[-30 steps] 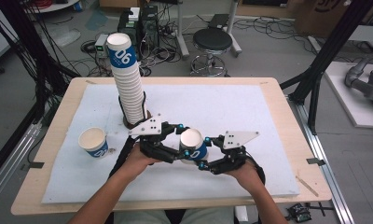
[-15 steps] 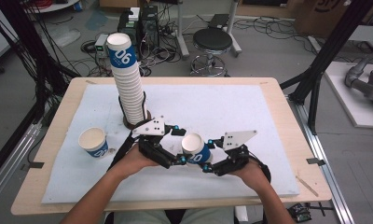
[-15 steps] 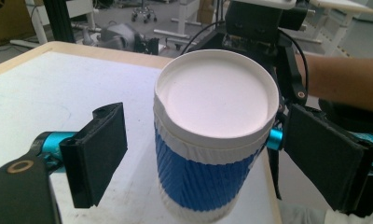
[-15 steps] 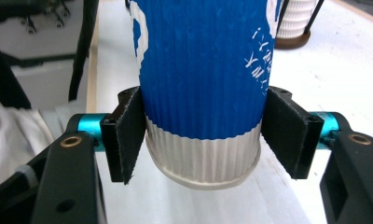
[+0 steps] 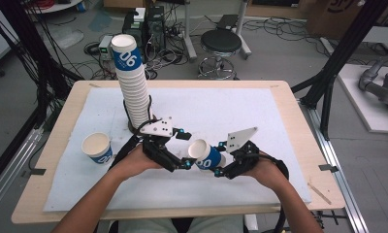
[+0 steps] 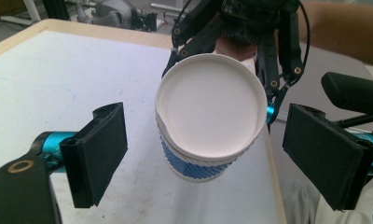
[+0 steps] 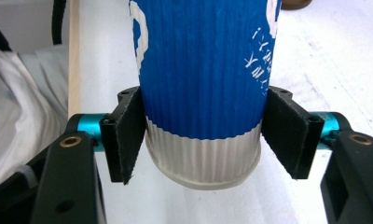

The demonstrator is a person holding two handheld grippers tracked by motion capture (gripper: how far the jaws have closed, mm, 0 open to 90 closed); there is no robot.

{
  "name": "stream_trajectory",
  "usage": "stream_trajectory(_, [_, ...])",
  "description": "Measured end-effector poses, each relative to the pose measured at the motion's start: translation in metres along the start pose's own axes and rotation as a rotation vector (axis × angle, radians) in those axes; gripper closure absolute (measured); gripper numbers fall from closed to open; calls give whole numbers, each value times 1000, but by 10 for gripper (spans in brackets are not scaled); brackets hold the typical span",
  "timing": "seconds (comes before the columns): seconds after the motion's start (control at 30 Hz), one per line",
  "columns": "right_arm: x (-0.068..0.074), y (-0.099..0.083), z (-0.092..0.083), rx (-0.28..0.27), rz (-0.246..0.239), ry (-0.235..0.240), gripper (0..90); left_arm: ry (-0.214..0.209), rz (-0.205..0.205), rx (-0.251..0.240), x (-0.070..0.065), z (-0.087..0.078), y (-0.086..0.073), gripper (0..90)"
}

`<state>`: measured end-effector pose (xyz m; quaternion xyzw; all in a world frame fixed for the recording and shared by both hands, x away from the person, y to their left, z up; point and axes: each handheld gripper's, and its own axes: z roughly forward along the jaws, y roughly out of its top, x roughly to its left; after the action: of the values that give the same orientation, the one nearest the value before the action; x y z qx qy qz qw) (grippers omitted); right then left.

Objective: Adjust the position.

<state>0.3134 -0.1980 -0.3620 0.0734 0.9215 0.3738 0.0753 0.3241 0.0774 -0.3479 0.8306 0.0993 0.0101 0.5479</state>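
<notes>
Cup (image 5: 207,156) in blue and white lay tilted between the two grippers above the white mat (image 5: 260,121), near the person's edge of the tabletop (image 5: 289,99). The right gripper (image 5: 221,167) had its fingers (image 7: 123,140) clamped on the cup's lower end, pads pressing the ribbed wall on both sides just above the base. The cup's open mouth pointed toward the left gripper (image 5: 185,150), whose fingers (image 6: 98,154) stood wide, one on each side of the rim and clear of it; they had just been opening, with the cup between them. A tall stack (image 5: 134,87) of the same cups stood upright behind the left gripper. A single cup (image 5: 97,148) sat upright on the mat well to the left.
</notes>
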Motion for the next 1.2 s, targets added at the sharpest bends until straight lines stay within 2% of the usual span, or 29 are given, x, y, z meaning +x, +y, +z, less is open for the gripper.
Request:
stream_trajectory(0.47, [3, 29, 9, 215, -90, 35, 337, -43, 1, 91, 0, 12, -1, 141])
stream_trajectory(0.67, [4, 37, 12, 260, -106, 41, 336, -50, 4, 128, 1, 16, -3, 165])
stream_trajectory(0.77, [5, 40, 12, 281, -118, 44, 336, -74, 5, 141, 2, 17, -4, 216])
stream_trajectory(0.9, [7, 42, 12, 282, -126, 53, 336, -105, 22, 165, 1, 18, -5, 292])
stream_trajectory(1.07, [7, 40, 11, 274, -125, 60, 317, -96, 54, 155, -1, 18, -5, 309])
stream_trajectory(1.13, [6, 37, 11, 248, -129, 57, 273, -97, 62, 151, -1, 18, -5, 304])
stream_trajectory(1.2, [5, 34, 9, 193, -101, 64, 234, -97, 68, 144, -2, 17, -5, 303])
